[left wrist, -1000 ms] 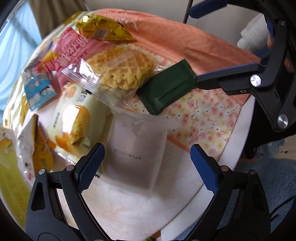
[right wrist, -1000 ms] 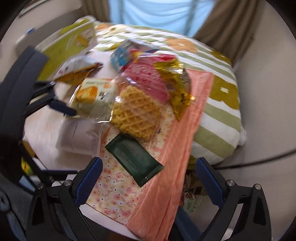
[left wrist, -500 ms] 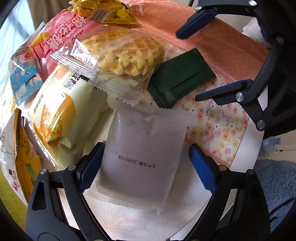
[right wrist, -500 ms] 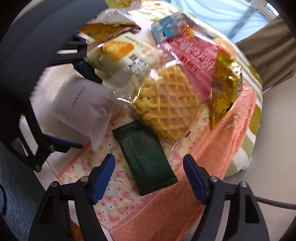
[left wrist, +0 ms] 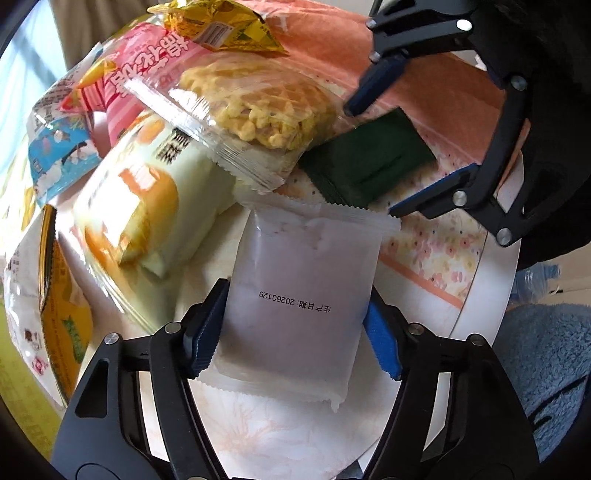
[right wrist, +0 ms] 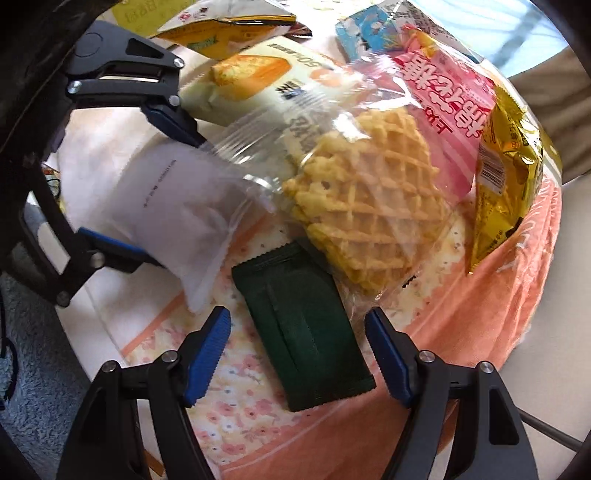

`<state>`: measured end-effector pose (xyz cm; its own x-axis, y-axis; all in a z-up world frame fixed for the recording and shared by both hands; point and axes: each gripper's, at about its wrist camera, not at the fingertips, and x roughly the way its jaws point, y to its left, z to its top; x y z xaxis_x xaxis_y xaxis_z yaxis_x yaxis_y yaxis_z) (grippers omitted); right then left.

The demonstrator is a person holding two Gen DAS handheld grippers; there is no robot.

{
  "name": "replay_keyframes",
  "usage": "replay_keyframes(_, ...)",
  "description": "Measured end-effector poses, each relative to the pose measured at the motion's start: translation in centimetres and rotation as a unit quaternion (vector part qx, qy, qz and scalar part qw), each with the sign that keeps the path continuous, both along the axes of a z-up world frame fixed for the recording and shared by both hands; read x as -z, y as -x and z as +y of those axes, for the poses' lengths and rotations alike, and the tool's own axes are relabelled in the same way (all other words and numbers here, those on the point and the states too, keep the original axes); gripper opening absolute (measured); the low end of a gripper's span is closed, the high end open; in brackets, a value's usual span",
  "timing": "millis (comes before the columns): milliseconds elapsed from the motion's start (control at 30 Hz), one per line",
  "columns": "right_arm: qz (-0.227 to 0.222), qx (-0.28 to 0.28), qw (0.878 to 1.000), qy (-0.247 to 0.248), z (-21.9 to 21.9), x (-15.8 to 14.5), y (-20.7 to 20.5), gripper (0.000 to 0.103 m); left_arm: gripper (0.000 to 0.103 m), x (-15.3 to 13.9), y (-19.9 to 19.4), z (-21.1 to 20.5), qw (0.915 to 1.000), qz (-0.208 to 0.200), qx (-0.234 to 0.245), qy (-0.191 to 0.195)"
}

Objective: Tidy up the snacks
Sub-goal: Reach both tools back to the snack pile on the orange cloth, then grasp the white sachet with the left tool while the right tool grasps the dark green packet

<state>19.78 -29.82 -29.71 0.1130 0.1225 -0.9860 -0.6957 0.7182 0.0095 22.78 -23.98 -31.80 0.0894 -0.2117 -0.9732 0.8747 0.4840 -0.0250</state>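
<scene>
Many snack packets (right wrist: 373, 206) on a floral-clothed round table (left wrist: 484, 295)

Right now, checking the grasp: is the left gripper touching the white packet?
Touching. In the left wrist view, the closing left gripper has both blue pads against the white packet's sides.

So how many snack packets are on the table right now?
8: white, green, waffle, cake, pink, gold, blue, yellow-white. More may be hidden.
</scene>
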Motion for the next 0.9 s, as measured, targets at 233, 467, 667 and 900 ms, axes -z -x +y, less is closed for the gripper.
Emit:
replay_keyframes(233, 0.02, -0.014, 1.0, -0.015, 1.4, 0.2, 2.4, 0.062, 0.066, -0.3, 0.5, 2.3, 0.9999, 0.003, -0.009, -0.01)
replay_keyframes(467, 0.005, -0.009, 1.0, -0.021, 2.0, 0.4, 3.6, 0.059, 0.066, -0.5, 0.4, 2.9, 0.9997, -0.001, -0.02, -0.01)
replay_keyframes(667, -0.014, 0.006, 1.0, -0.023, 2.6, 0.6, 3.2, 0.05, 0.066, -0.9, 0.6, 3.2, 0.9994, -0.008, -0.034, 0.0)
replay_keyframes(900, -0.029, 0.013, 0.999, -0.03, 1.8, 0.3, 4.2, 0.04, 0.061, -1.6, 0.9, 3.6, 0.9977, 0.0, -0.067, 0.004)
